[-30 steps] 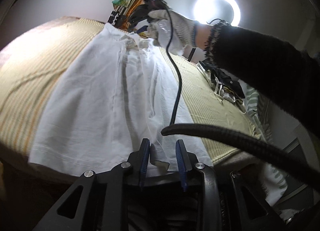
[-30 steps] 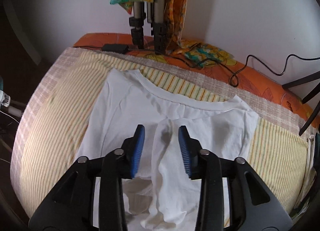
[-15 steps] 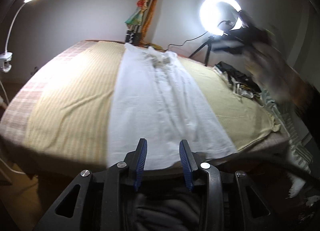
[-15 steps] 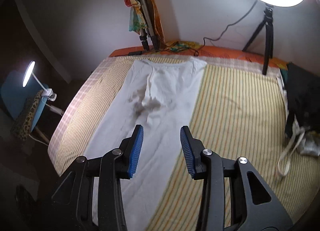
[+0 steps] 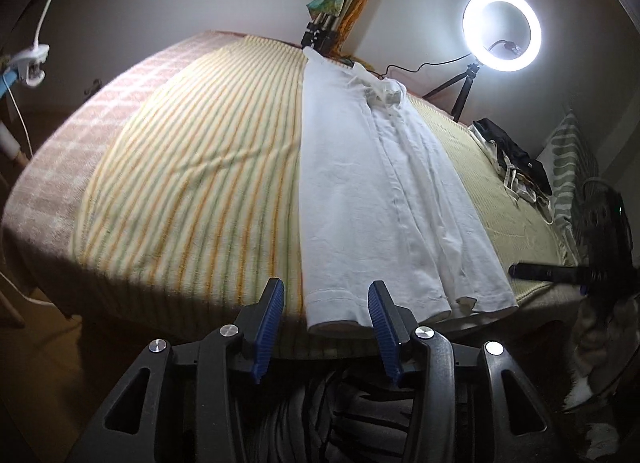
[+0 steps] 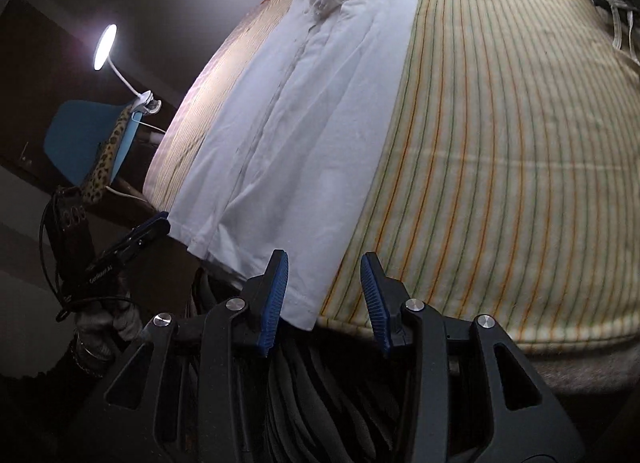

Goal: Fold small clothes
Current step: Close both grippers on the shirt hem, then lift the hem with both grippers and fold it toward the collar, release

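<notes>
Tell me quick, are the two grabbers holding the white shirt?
Left gripper: open, holding nothing, near the white shirt's hem.
Right gripper: open, holding nothing.

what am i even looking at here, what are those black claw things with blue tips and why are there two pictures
Each picture comes from a camera mounted on a hand-held two-finger gripper, looking along its fingers. The person holds one per hand: the left gripper in one view, the right gripper in the other. Both stand open and hold nothing. Ahead lies a long white cotton garment, folded into a narrow strip, on a yellow striped blanket covering a bed. Each gripper sits near the garment's close hem. A glowing ring light stands behind the bed, and the right view shows a small desk lamp.
</notes>
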